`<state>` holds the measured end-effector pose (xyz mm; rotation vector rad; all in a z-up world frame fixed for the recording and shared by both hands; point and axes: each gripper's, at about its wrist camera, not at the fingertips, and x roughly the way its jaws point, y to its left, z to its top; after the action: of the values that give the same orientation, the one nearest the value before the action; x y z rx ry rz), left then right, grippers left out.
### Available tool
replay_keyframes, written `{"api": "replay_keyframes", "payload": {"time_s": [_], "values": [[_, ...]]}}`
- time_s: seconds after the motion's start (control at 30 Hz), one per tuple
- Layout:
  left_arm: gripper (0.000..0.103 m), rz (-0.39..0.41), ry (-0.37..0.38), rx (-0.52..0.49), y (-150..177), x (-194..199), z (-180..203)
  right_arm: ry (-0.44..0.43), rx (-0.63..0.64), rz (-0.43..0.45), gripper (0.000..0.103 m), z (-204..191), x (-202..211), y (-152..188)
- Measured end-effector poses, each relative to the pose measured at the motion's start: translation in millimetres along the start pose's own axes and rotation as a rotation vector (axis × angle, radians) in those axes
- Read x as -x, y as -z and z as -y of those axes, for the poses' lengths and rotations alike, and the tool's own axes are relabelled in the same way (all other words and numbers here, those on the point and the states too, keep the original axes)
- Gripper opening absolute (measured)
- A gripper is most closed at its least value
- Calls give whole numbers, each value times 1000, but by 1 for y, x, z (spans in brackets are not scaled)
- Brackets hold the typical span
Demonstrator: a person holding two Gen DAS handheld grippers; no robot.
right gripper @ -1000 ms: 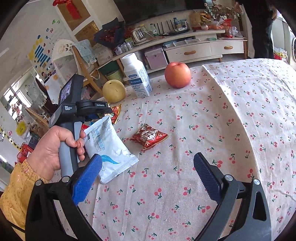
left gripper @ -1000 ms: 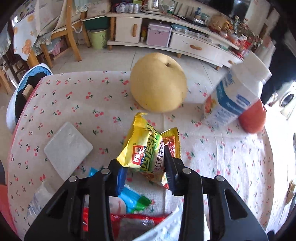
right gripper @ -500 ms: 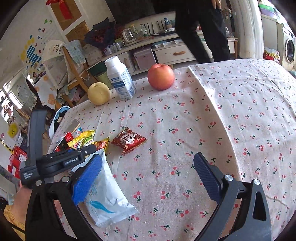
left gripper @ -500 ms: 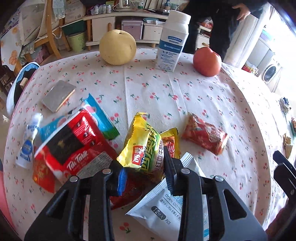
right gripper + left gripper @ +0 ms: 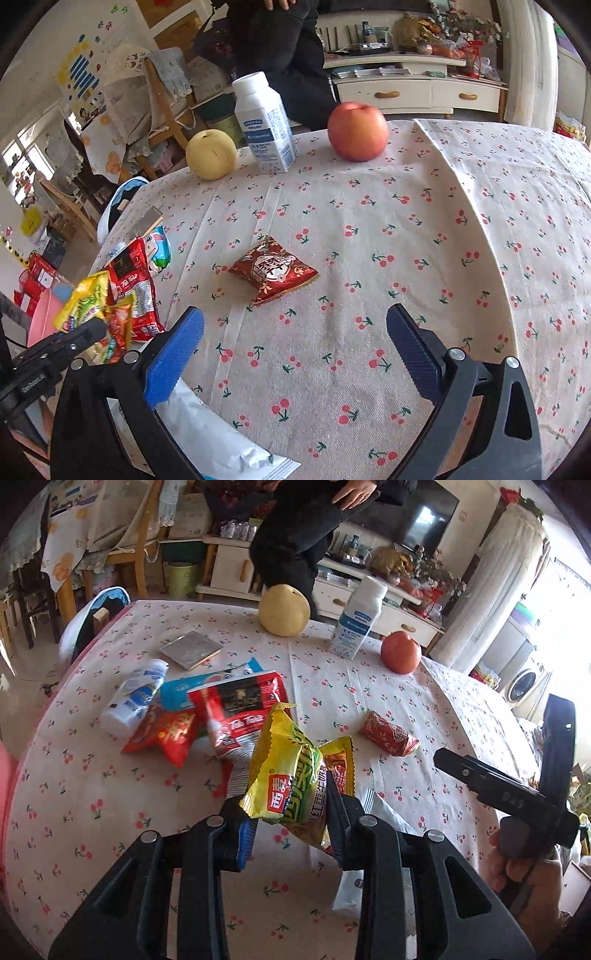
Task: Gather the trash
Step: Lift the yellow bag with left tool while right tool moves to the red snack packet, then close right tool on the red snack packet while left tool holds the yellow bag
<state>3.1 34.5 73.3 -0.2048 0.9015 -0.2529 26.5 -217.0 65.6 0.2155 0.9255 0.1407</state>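
A table under a cherry-print tablecloth (image 5: 406,221) filled both views, with a low white sideboard (image 5: 417,94) and a person in dark clothes standing behind it. The left gripper (image 5: 291,825) was clamped on a yellow-green snack packet (image 5: 286,775) with an orange sachet (image 5: 340,764) pinched alongside, raised above the cloth, while the right gripper (image 5: 295,347) hung with jaws wide apart and nothing between them – a small red snack pouch (image 5: 273,273) lay just ahead of it. Only the left wrist view showed the heap of wrappers whole – a red Tik Taik bag (image 5: 240,705), a crushed white bottle (image 5: 135,698) – whereas the right wrist view showed the apple (image 5: 357,131), pear (image 5: 211,155) and milk bottle (image 5: 264,125) closer.
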Motion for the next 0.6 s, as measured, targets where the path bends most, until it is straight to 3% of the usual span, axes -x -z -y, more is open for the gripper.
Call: {"api": "replay_keyframes", "payload": {"time_s": [0.23,0.43,0.5,0.53,0.6], "values": [[34,68,45,61,-4,17,-35,44,95,23,98,-13,-28,-13],[34,57,71,64,-5,14,-46,85,183,5,97,-20,-47,-21],[34,51,74,64,-4,14,-50,95,201,-13,89,-19,-56,-23],[34,49,77,69,-4,13,-51,92,205,-29,74,-18,-61,-24],[34,47,81,73,-4,14,-54,76,211,-52,70,-19,-70,-24]]}}
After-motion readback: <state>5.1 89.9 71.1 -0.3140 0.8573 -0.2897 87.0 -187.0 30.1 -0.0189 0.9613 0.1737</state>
